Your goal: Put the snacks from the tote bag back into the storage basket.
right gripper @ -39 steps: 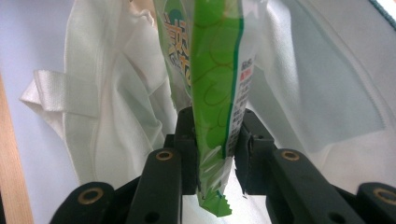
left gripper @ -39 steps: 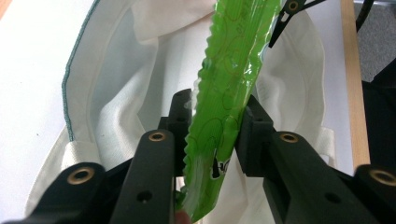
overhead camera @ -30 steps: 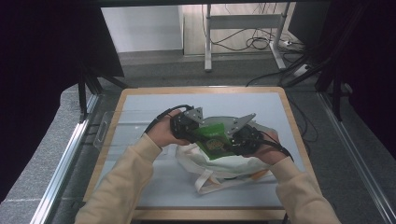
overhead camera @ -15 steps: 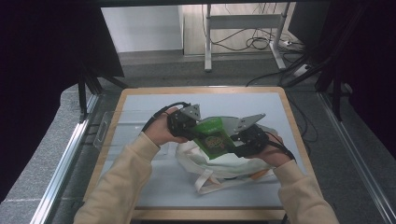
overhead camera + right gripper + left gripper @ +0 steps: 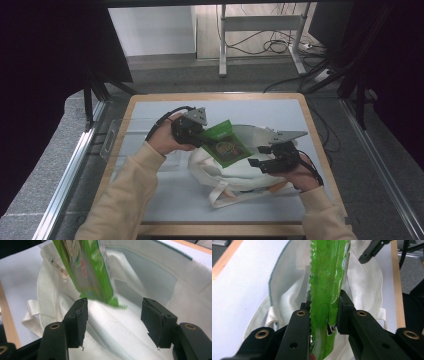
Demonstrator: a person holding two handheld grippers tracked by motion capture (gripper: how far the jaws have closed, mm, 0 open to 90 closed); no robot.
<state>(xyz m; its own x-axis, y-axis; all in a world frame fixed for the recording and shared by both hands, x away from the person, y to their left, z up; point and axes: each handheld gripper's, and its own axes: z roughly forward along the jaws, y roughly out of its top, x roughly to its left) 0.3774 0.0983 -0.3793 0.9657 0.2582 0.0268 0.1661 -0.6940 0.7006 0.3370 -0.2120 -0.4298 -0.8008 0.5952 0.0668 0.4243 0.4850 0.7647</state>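
Observation:
My left gripper [image 5: 201,138] [image 5: 324,305] is shut on a green snack packet [image 5: 226,144] [image 5: 327,280], which hangs slanted over a white cloth tote bag [image 5: 235,167] [image 5: 287,290] lying on the table. In the right gripper view the packet's [image 5: 85,270] lower end hangs over the bag's [image 5: 140,280] open mouth. My right gripper [image 5: 256,162] [image 5: 113,315] stands open just to the right of the packet, above the bag, with nothing between its fingers. The far black tip in the left gripper view is the right gripper [image 5: 372,251].
The bag's straps [image 5: 225,195] trail toward the near edge of the pale table [image 5: 150,200], which has a wooden rim [image 5: 320,140]. A metal rail [image 5: 75,170] runs along the left side. A desk frame and cables [image 5: 270,45] stand on the floor beyond.
My right gripper let go of the packet, opened and drew back toward the lower right. The left gripper stayed shut on the packet, nearly in place.

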